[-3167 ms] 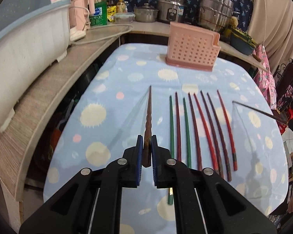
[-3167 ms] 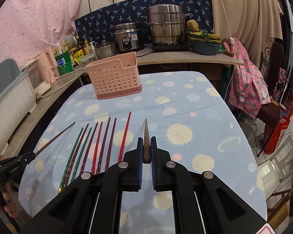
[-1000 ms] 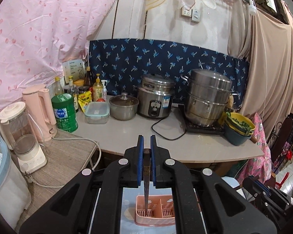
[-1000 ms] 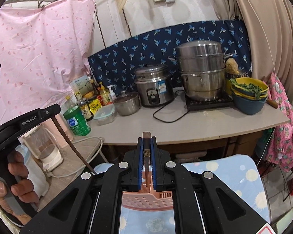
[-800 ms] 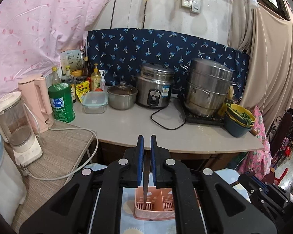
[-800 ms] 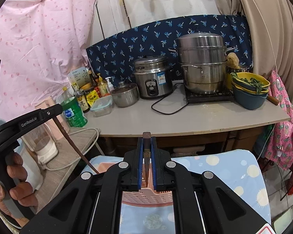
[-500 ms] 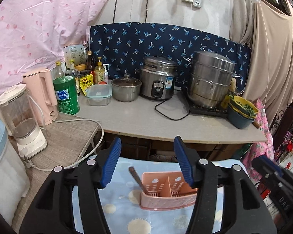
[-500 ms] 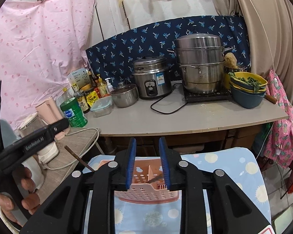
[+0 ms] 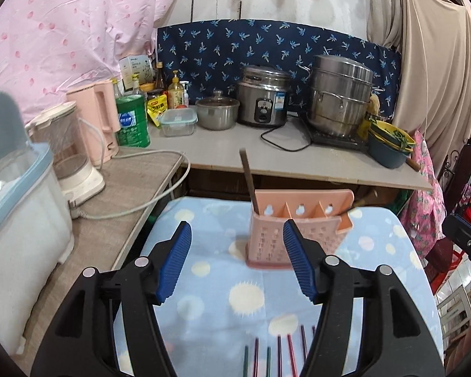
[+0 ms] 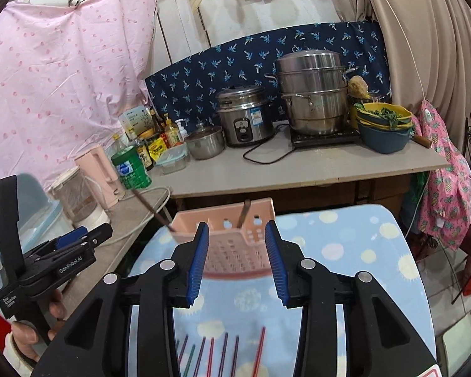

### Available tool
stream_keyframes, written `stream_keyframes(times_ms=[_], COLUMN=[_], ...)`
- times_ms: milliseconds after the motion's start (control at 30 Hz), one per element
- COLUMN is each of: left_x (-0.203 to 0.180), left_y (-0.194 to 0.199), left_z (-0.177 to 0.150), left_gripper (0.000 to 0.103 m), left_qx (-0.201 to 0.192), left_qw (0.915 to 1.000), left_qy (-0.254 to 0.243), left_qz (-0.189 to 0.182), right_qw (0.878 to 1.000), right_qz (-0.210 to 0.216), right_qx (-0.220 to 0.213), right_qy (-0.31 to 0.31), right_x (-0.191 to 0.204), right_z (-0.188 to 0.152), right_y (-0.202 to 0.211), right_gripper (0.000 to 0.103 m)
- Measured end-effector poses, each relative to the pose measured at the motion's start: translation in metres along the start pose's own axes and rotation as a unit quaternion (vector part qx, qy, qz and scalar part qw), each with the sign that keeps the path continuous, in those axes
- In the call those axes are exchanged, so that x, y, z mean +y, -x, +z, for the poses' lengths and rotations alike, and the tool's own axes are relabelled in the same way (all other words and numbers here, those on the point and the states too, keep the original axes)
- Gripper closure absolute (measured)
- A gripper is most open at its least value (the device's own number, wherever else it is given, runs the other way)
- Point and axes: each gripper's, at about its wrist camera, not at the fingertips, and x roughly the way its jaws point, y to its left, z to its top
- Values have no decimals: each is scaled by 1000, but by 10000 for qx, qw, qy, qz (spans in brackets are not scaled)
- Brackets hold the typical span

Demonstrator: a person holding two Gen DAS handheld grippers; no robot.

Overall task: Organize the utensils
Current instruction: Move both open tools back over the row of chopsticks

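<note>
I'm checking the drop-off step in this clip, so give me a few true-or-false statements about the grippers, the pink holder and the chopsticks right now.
1. The left gripper is open. True.
2. The right gripper clamps a chopstick. False: it is open and empty.
3. Two brown chopsticks stand in the pink holder. True.
4. No chopsticks remain on the tablecloth. False: several coloured ones lie in a row.

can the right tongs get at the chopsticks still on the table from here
Probably yes. The right tongs are open and empty, and the chopsticks lie bare on the cloth just below them, with nothing on top; the basket sits further ahead, out of the way.
</note>
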Motion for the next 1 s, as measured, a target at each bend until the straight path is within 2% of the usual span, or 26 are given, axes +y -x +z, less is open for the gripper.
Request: stream_keyframes(times_ms=[533,867,1000], left_x=[14,15,15], left_y=[55,57,55], left_z=[-123,-195,-216], left_gripper=[45,45,45], left_qx=[597,1083,1199], left_qw=[9981,9939,9923], left_qy=[63,23,-14], left_qz=[109,209,296], right_qw=[9971,9913,9890], right_qz=[-305,-460,-509], right_qx=[598,1204,1382], right_qy=[363,257,158], right_x=[7,0,-5], right_z=[-131,-211,-232], right_y=[62,52,44], right_gripper=[64,64,64])
